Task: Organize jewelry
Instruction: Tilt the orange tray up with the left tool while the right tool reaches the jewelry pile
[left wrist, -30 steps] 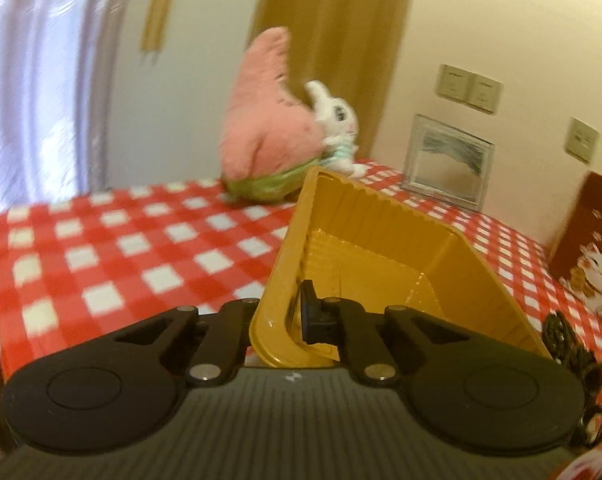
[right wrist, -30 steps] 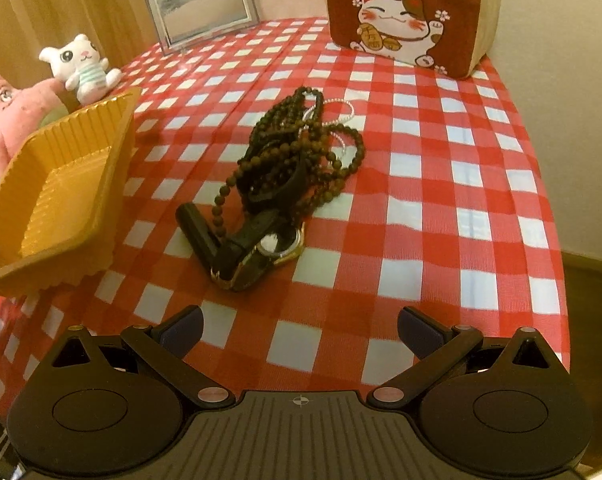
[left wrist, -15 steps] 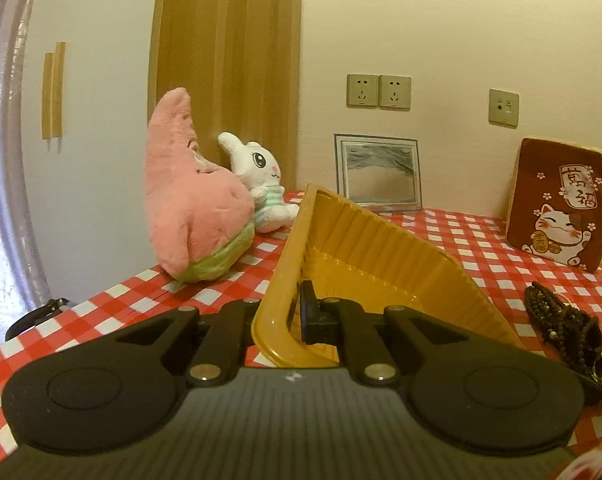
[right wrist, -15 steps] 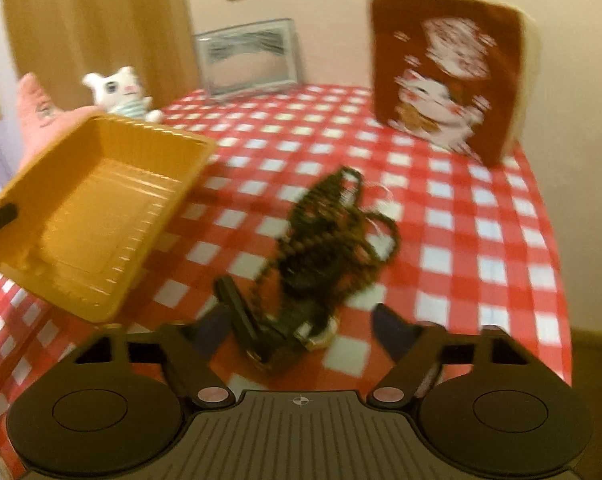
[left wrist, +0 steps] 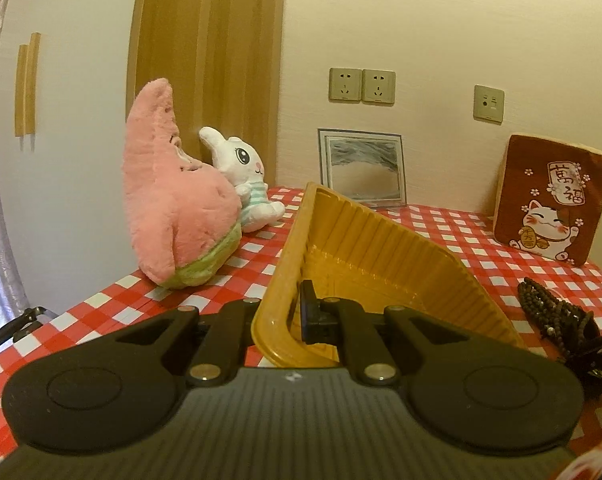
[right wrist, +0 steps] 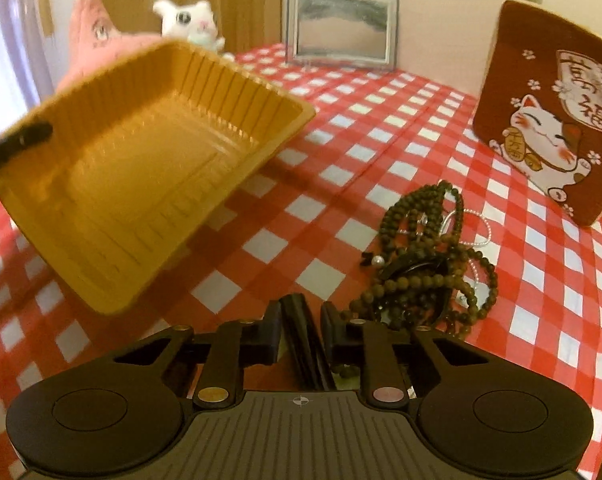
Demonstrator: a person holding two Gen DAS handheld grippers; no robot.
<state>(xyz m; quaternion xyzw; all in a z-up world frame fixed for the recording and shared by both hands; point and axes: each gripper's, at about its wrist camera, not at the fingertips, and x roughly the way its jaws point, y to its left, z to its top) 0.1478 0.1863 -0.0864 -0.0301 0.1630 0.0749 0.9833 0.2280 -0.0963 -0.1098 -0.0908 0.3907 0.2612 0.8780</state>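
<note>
A yellow ribbed plastic tray (left wrist: pixel 381 240) is held tilted above the red checked tablecloth. My left gripper (left wrist: pixel 291 312) is shut on its near rim, one finger inside the tray and one outside. In the right wrist view the tray (right wrist: pixel 141 160) hangs at the left, with a left fingertip (right wrist: pixel 17 142) on its rim. A tangle of dark bead strings (right wrist: pixel 421 272) lies on the cloth with a thin silver chain (right wrist: pixel 481 220) and a black watch. My right gripper (right wrist: pixel 301 332) is closing on the black watch strap (right wrist: pixel 301 320), with its pads against the strap's sides.
A brown lucky-cat cushion (right wrist: pixel 549 112) leans on the wall at the right. A framed picture (right wrist: pixel 341 28) stands at the back. A pink star plush (left wrist: pixel 173 208) and a white rabbit plush (left wrist: pixel 241 172) sit at the back left. The table drops off at right.
My right gripper went from wide open to nearly closed and moved down onto the watch strap. My left gripper rolled more level and carried the tray a little up and sideways.
</note>
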